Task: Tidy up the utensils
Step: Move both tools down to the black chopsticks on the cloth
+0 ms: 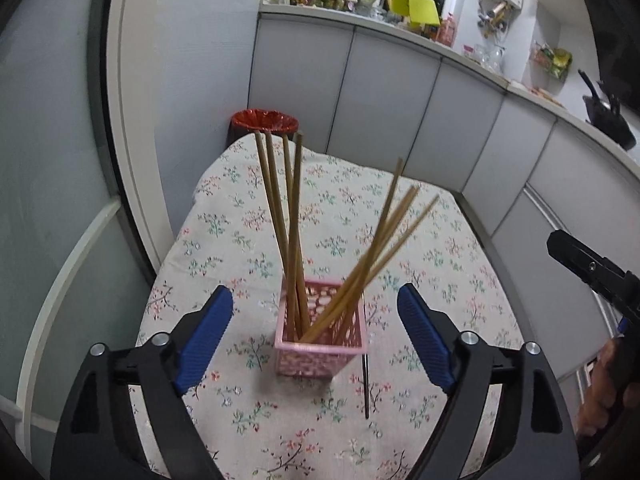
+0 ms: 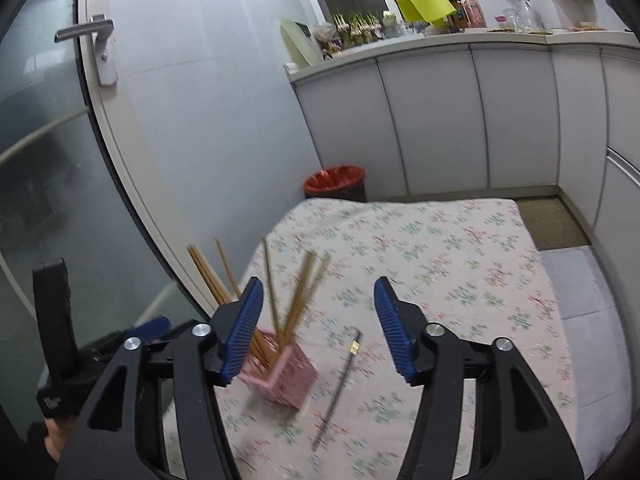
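Note:
A pink lattice holder (image 1: 320,340) stands on the floral tablecloth and holds several wooden chopsticks (image 1: 292,224) that lean left and right. A single dark chopstick (image 1: 365,384) lies flat on the cloth just right of the holder. My left gripper (image 1: 316,312) is open and empty, above and in front of the holder. In the right wrist view the holder (image 2: 280,376) sits low at the left, and the dark chopstick (image 2: 338,388) with a gold band lies beside it. My right gripper (image 2: 318,328) is open and empty above them.
The table (image 2: 440,248) has a floral cloth. A black bin with a red liner (image 2: 335,182) stands behind it. Grey cabinets (image 2: 440,120) run along the back and right. A glass door (image 2: 40,160) is at the left. A mat (image 2: 552,220) lies on the floor.

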Tool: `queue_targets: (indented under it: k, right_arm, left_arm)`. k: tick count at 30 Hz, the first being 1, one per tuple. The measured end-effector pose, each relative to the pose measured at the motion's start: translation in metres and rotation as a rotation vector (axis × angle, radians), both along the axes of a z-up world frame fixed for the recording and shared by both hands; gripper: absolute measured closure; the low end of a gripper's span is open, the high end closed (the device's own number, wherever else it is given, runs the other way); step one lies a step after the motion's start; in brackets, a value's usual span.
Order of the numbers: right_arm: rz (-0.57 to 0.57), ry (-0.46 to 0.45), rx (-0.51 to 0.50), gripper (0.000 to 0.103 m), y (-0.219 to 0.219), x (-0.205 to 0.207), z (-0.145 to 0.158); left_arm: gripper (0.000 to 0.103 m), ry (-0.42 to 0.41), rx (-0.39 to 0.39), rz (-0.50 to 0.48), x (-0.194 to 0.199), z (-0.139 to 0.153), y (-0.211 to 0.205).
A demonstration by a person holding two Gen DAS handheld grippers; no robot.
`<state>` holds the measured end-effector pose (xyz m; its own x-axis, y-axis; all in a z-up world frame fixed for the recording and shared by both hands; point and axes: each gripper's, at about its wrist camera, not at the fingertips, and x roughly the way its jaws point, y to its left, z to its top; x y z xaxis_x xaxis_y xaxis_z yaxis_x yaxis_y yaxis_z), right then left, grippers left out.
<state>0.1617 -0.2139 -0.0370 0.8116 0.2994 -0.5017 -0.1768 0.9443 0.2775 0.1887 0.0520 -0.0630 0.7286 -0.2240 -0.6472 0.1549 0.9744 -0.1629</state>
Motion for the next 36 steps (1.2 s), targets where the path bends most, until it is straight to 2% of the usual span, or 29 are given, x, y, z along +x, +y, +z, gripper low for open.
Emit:
queue_targets:
  k: [7, 12, 16, 21, 27, 36]
  right_arm:
    - [-0.030, 0.144, -0.088, 0.025, -0.023, -0.013, -0.036]
    - [-0.049, 0.289, -0.153, 0.024, -0.029, -0.013, -0.070]
    - [-0.055, 0.433, -0.153, 0.021, -0.032, -0.009, -0.102]
    - [-0.059, 0.564, -0.156, 0.019, -0.030, -0.005, -0.133]
    - [-0.062, 0.646, -0.164, 0.018, -0.025, 0.003, -0.153]
    - [-0.047, 0.694, -0.238, 0.020, -0.010, 0.018, -0.175]
  left_arm:
    - [0.011, 0.084, 0.019, -0.059, -0.009, -0.023, -0.012]
    - [0.010, 0.169, 0.034, -0.074, -0.011, -0.044, -0.022]
    - [0.010, 0.211, 0.069, -0.094, -0.013, -0.058, -0.030]
    - [0.010, 0.268, 0.122, -0.124, -0.013, -0.074, -0.039]
    - [0.010, 0.398, 0.140, -0.172, -0.009, -0.096, -0.047]
    - [0.010, 0.513, 0.093, -0.211, -0.009, -0.114, -0.053]
